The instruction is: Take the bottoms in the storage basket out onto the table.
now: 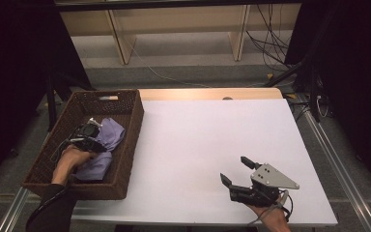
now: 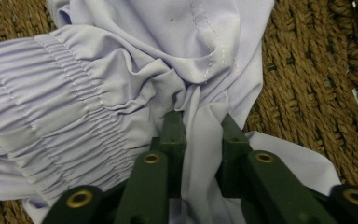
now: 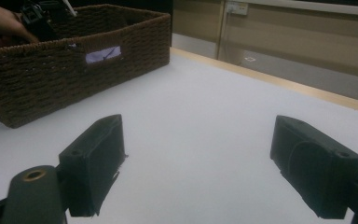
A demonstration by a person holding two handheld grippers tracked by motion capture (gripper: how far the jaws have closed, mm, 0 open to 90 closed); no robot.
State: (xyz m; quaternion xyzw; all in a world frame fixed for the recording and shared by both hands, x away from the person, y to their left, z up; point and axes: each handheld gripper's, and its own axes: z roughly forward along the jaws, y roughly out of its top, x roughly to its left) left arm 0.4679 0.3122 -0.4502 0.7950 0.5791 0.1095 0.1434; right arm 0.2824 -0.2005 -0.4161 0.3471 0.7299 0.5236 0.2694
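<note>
A lavender garment with a gathered elastic band lies crumpled in a brown wicker basket at the table's left. My left gripper reaches down into the basket. In the left gripper view the left gripper is shut, its jaws pinching a fold of the lavender garment. Over the white table's near right part, my right gripper stands open, pointing left toward the basket. The right gripper has nothing between its jaws.
The white table stretches between the basket and the right gripper. From the right gripper view the wicker basket stands at the far left, with the lavender cloth showing through its handle slot. Cables and shelf legs lie on the floor beyond the table.
</note>
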